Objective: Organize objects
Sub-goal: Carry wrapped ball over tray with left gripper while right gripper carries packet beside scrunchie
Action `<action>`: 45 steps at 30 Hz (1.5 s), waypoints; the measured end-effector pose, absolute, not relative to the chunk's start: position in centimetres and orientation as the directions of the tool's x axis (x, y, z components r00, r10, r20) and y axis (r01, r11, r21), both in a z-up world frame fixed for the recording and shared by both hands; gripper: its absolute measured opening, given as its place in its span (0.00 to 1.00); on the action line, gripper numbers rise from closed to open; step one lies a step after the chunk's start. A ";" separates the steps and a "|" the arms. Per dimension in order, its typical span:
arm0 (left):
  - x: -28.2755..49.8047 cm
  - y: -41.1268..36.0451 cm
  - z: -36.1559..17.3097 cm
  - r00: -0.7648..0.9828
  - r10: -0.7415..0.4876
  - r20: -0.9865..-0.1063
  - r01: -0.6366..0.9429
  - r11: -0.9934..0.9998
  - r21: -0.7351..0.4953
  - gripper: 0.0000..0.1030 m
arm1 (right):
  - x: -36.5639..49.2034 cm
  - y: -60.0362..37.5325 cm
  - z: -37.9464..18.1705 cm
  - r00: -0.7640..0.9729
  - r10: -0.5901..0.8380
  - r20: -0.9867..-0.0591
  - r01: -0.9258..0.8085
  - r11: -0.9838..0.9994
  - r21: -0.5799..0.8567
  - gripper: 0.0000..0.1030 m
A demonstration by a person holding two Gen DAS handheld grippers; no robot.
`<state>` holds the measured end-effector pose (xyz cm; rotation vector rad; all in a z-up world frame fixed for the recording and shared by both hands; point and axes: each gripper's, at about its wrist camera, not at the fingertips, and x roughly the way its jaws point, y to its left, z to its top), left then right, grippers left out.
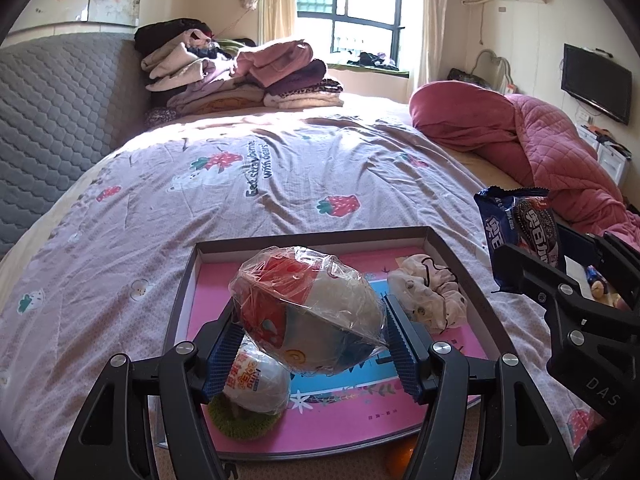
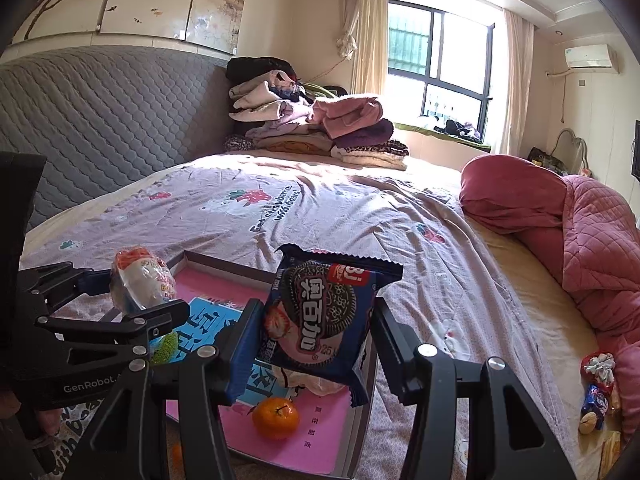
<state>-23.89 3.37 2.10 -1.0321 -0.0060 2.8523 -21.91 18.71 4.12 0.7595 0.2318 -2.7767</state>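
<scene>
My left gripper (image 1: pixel 310 320) is shut on a large egg-shaped toy (image 1: pixel 308 292) in clear wrap, red and white on top. It hangs just above a shallow box tray (image 1: pixel 312 236) with a pink floor, which lies on the bed. Under the toy, a smaller wrapped egg (image 1: pixel 260 380) rests on a green mat (image 1: pixel 240 420), and a pale scrunchie (image 1: pixel 428 292) lies at the tray's right. My right gripper (image 2: pixel 316 312) is shut on a blue cookie packet (image 2: pixel 320 308), held upright over the tray's right side. A mandarin (image 2: pixel 276 418) sits on the tray floor below it.
Folded clothes (image 1: pixel 240 76) are piled at the far end of the bed, a pink quilt (image 1: pixel 540 140) is bunched on the right, and a grey padded headboard (image 1: pixel 52 120) runs along the left. Small snack items (image 2: pixel 596 396) lie near the bed's right edge.
</scene>
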 end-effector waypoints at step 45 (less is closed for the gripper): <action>-23.9 7.7 -4.8 -0.633 0.125 -0.764 -0.217 -0.976 0.020 0.67 | -26.7 18.1 -3.2 -0.677 -0.212 -0.705 0.345 -0.937 -0.049 0.52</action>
